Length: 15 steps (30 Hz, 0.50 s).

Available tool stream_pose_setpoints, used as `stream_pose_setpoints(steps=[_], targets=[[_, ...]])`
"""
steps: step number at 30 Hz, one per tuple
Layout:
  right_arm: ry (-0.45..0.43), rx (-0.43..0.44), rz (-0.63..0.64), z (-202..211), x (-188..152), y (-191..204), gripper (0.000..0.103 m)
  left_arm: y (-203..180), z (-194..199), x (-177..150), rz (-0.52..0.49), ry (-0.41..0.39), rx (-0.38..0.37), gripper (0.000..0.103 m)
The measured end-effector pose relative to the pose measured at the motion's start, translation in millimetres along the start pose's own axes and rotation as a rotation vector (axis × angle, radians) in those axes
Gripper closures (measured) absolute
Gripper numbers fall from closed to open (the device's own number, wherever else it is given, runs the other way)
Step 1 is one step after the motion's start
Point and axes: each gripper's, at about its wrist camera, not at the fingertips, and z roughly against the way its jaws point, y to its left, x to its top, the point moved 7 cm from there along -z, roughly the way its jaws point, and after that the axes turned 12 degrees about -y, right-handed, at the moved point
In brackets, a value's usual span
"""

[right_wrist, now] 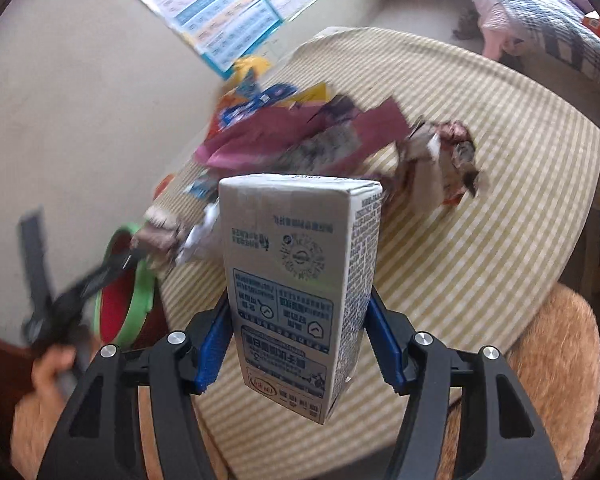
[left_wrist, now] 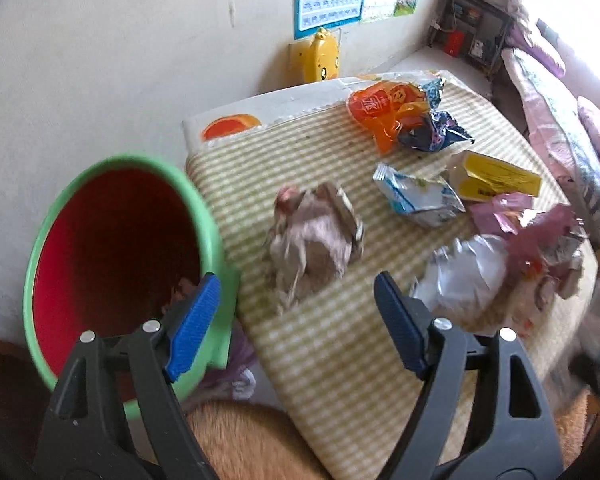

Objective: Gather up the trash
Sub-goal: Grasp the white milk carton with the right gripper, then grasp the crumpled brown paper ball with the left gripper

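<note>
Right gripper clamps a milk carton; left gripper is empty beside the bin.

The right gripper [right_wrist: 296, 344] has both blue pads pressed against the sides of the milk carton [right_wrist: 300, 280], held above the striped tablecloth [right_wrist: 500, 200]. The left gripper [left_wrist: 296, 320] stands wide open with nothing between its pads. At its 10 o'clock sits the green-rimmed red bin [left_wrist: 116, 248]; at 12 o'clock lies crumpled brown paper [left_wrist: 312, 240]. The blurred item at 2 o'clock is possibly a foil wrapper [left_wrist: 464, 272]. More wrappers lie beyond.
</note>
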Motion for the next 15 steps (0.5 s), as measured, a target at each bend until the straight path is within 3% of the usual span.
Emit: stream_pose_setpoints(steps=[6, 10, 12, 15], targets=[[0.048, 0.015, 0.008, 0.9, -17.1, 4.8, 0.044, -15.9, -36.0, 5.0, -0.086, 0.053, 0.015, 0.027], [0.028, 0.016, 0.035, 4.6, -14.3, 9.1, 0.043, -23.4, -46.7, -3.6, -0.097, 0.083, 0.007, 0.027], [0.035, 0.019, 0.034, 2.7, -15.7, 9.0, 0.043, -25.6, -47.8, -7.0, -0.105, 0.085, 0.011, 0.034], [0.049, 0.018, 0.031, -1.3, -16.2, 6.6, 0.043, -23.3, -46.3, -10.3, -0.105, 0.083, 0.031, 0.058]])
